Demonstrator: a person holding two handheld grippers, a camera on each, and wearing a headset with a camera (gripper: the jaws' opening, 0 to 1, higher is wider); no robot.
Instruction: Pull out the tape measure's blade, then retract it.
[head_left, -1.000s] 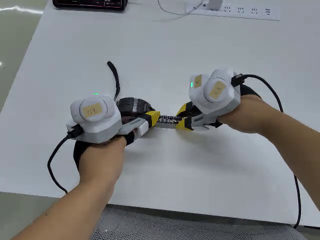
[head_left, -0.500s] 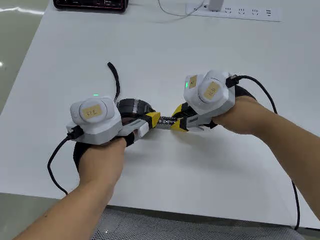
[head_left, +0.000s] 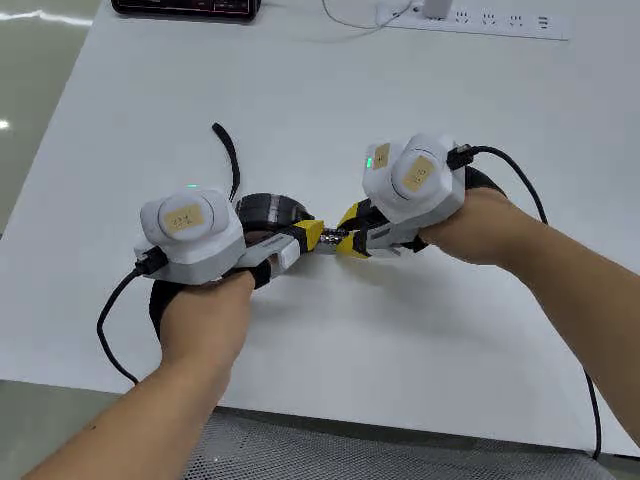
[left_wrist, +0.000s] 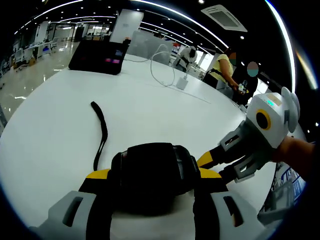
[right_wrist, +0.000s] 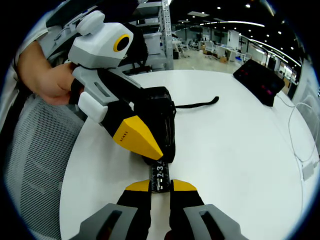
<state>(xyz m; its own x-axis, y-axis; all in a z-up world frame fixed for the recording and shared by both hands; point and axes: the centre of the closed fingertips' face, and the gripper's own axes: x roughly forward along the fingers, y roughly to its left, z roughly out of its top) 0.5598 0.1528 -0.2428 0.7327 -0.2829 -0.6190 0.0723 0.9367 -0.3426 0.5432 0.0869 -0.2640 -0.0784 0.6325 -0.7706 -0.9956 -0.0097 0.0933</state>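
A white surface (head_left: 330, 90) is seen, and the black tape measure (head_left: 270, 208) is found on it, toward the person's side. The case is clamped between the yellow-tipped jaws of the left gripper (left_wrist: 153, 175). The right gripper (right_wrist: 160, 188) is held just beside the case, its jaws pinched on the blade (right_wrist: 160, 175), of which a short numbered length is drawn out. A black wrist strap (left_wrist: 101, 131) is laid out on the surface behind the case.
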